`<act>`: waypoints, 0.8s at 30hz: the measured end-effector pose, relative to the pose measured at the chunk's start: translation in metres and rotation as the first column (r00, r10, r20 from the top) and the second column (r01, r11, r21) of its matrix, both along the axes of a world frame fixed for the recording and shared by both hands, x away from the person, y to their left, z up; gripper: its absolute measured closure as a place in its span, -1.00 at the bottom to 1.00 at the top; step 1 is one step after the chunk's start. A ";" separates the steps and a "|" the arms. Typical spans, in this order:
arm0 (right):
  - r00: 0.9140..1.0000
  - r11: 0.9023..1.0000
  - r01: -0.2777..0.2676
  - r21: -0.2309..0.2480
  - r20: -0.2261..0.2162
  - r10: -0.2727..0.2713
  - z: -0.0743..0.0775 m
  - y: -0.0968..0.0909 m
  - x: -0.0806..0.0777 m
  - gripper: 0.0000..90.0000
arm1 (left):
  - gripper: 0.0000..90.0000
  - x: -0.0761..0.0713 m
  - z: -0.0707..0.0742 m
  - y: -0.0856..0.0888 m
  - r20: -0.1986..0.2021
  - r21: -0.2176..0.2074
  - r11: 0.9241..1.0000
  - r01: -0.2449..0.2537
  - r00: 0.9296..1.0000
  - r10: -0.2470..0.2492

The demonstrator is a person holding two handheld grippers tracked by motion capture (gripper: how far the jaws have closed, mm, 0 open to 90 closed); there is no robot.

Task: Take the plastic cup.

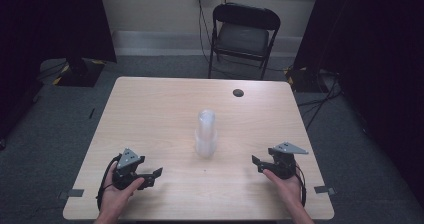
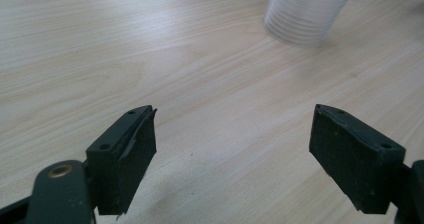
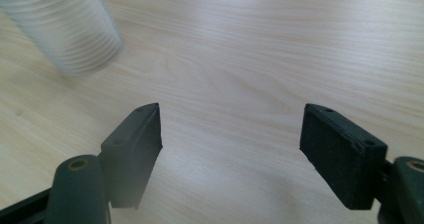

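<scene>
A stack of clear plastic cups (image 1: pixel 206 134) stands upside down near the middle of the wooden table (image 1: pixel 150 114). My left gripper (image 1: pixel 152 176) rests low over the table's front left, held in a hand, its jaws wide apart with nothing between them. The cup stack (image 2: pixel 306 11) lies ahead of it to the upper right. My right gripper (image 1: pixel 259 164) sits at the front right, also open and empty, with the cup stack (image 3: pixel 60 26) ahead at the upper left. The left gripper (image 2: pixel 232 129) and right gripper (image 3: pixel 230 129) each look down on bare wood.
A small dark round spot (image 1: pixel 238 92) marks the table's far right part. A black folding chair (image 1: pixel 242 36) stands behind the table. Cables run on the grey carpet at the right. Dark curtains flank both sides.
</scene>
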State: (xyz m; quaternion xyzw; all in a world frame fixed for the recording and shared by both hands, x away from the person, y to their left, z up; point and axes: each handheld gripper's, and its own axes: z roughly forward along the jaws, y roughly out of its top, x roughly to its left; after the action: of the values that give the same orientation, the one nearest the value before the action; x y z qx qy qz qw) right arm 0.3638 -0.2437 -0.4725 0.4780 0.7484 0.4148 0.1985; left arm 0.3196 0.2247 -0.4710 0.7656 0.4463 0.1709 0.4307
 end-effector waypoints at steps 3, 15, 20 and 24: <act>1.000 1.000 -0.014 0.012 -0.007 0.014 0.002 0.002 -0.001 -0.44 | -0.59 0.000 -0.001 0.000 -0.001 0.011 1.000 -0.004 1.000 0.004; 0.998 0.997 -0.061 0.053 0.016 0.060 0.009 0.003 0.000 -0.33 | -0.54 0.003 -0.003 -0.001 -0.024 0.016 1.000 -0.005 1.000 0.006; 0.996 0.994 -0.087 0.060 0.020 0.086 0.013 0.007 -0.002 -0.33 | -0.54 0.002 -0.002 -0.001 -0.020 0.015 1.000 0.004 1.000 -0.004; 0.993 0.991 -0.115 0.064 0.046 0.112 0.019 0.011 -0.005 -0.34 | -0.54 0.001 -0.002 -0.002 -0.019 0.016 1.000 0.006 1.000 -0.005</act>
State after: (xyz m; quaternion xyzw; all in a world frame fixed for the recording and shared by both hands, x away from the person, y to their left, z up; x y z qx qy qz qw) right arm 0.3591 -0.2326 -0.4530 0.4324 0.7557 0.4601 0.1742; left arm 0.3207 0.2230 -0.4730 0.7718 0.4470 0.1658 0.4207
